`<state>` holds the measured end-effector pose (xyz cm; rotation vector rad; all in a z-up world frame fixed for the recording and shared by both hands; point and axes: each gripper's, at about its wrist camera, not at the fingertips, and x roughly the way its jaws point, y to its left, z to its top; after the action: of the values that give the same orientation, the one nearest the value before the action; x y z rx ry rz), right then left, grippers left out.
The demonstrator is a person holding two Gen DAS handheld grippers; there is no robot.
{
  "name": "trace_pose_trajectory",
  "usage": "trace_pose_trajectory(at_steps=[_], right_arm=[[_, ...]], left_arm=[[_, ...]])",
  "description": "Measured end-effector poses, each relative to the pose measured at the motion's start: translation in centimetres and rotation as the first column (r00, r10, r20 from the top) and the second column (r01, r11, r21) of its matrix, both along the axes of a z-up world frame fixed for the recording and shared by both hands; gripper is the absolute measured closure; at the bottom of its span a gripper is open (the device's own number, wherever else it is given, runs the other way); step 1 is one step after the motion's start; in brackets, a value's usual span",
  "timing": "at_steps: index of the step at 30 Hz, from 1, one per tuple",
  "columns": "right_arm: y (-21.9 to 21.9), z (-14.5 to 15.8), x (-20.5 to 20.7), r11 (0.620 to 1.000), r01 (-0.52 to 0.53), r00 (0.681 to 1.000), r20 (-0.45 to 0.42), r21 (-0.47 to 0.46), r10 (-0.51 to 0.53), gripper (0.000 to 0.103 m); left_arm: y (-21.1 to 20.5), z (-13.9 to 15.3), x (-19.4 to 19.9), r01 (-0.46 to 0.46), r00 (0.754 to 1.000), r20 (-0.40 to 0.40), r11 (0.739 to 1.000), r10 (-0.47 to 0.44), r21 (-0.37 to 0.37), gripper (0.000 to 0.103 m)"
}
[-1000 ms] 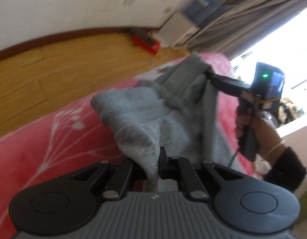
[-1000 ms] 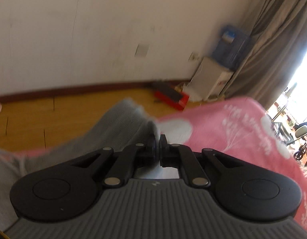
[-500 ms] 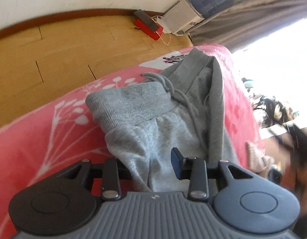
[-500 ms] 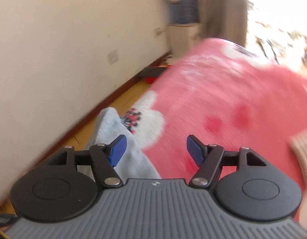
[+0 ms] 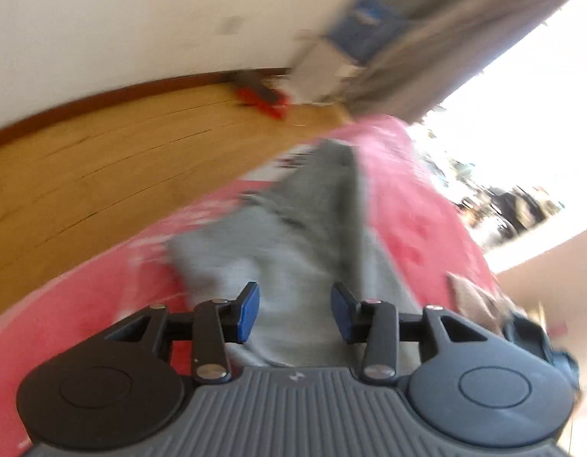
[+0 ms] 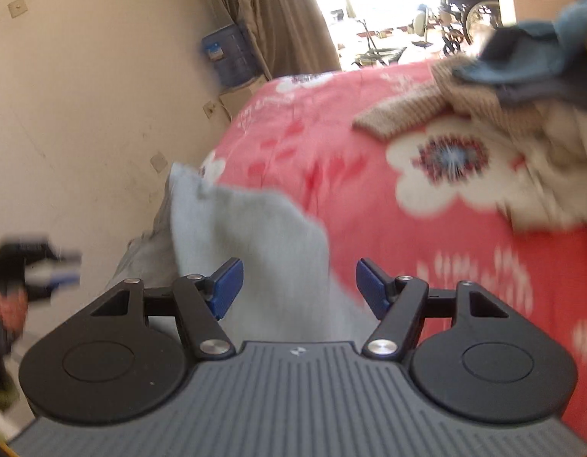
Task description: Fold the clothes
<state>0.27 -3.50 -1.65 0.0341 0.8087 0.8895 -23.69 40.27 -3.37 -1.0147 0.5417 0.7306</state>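
You have the grey knit sweatpants (image 5: 293, 251) lying folded lengthwise near the edge of the pink floral bedspread (image 5: 415, 205), waistband end toward the wooden floor, while a loose heap of unfolded clothes (image 6: 514, 87), beige knit under blue-grey fabric, sits well apart across it.

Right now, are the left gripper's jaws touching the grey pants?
Cannot tell. In the blurred left wrist view the left gripper has open jaws, the grey pants behind them; no gap or contact shows plainly.
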Motion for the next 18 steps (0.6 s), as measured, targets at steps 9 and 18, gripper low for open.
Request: trace_pose_trajectory(at_steps=[9, 18], right_arm=[[-1.2, -2.8, -9.0, 0.993, -0.092, 0.989, 0.105, -0.071, 0.099, 0.046], [-1.3, -5.2, -13.5, 0.961, -0.107, 0.975, 0.161, -0.256, 0.152, 0.062]], left_arm=[[-5.5, -2.8, 13.7, 0.363, 0.913, -0.134, 0.916, -0.386, -0.17, 0.053], [-7.6, -6.4, 14.3, 0.291, 0.923, -0.204, 0.938, -0.327, -0.189, 0.056]])
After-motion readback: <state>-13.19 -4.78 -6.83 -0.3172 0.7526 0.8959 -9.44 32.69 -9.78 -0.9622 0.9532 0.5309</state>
